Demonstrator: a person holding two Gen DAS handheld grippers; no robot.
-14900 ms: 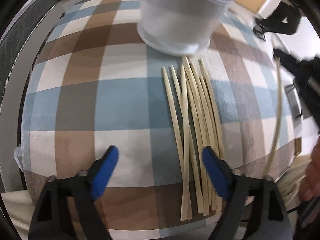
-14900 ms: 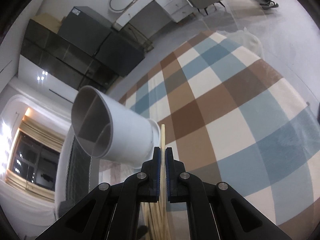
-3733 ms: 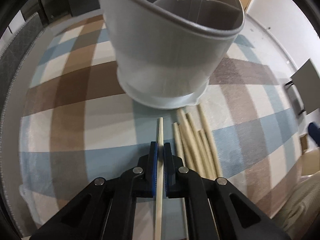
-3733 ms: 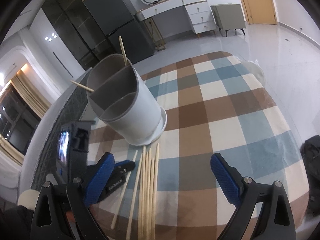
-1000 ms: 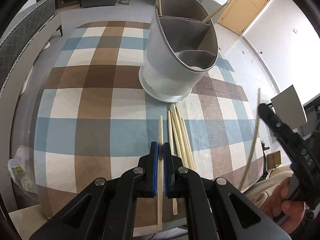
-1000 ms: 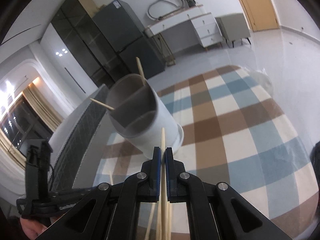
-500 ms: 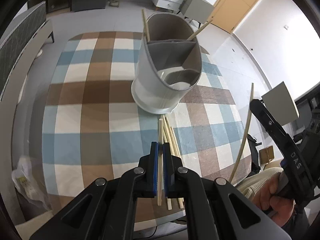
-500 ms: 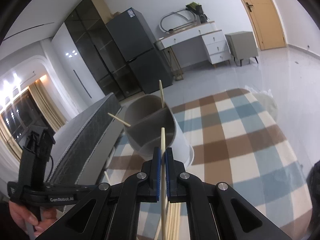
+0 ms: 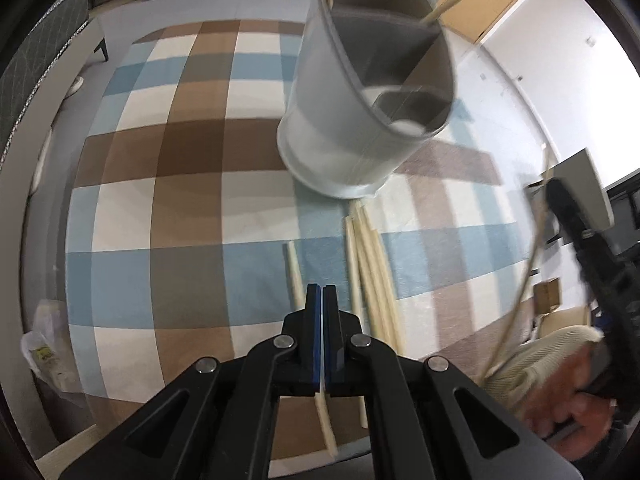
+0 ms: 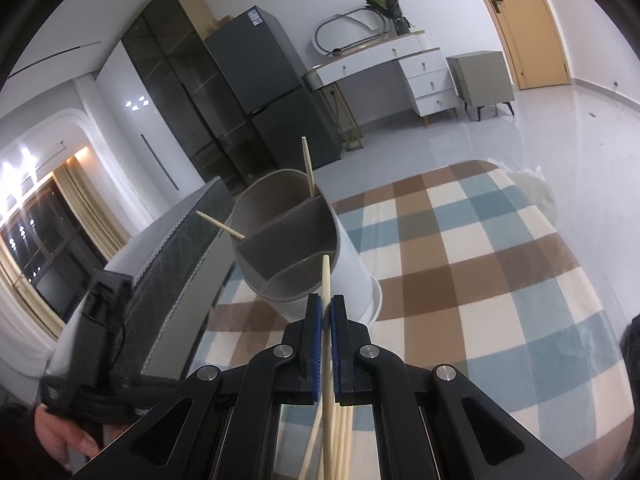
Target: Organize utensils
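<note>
L view: L gripper (image 9: 322, 294) at 6 o'clock, low over the checked surface (image 9: 160, 200). Fingers pressed together, nothing seen sticking out between the tips. One stick (image 9: 294, 276) lies on the cloth just past the tips at 11 o'clock and runs back under the fingers. Loose sticks (image 9: 372, 264) lie bunched just to its right (about five, blurred, hard to count), w/ far ends reaching the foot of the cup (image 9: 340, 128). Cup stands at 12-1 o'clock, grey, divided inside. At 3-4 o'clock the R gripper (image 9: 576, 236) shows blurred, right hand (image 9: 568, 392) below it.

R view: R gripper (image 10: 325, 306) at 6 o'clock, fingers clamped on a held stick (image 10: 327, 280). It is raised off the surface (image 10: 480, 280), tip pointing to 12 o'clock and lying in line w/ the cup's near compartment; can't tell if it's over the rim or short of it. Cup (image 10: 352, 264) is upright just beyond the tips. Two sticks lean in its far compartment: one (image 10: 308, 166) toward 12, one (image 10: 220, 224) toward 10. L hand (image 10: 56, 436) at 8 o'clock. Fridge (image 10: 276, 100) well behind.
</note>
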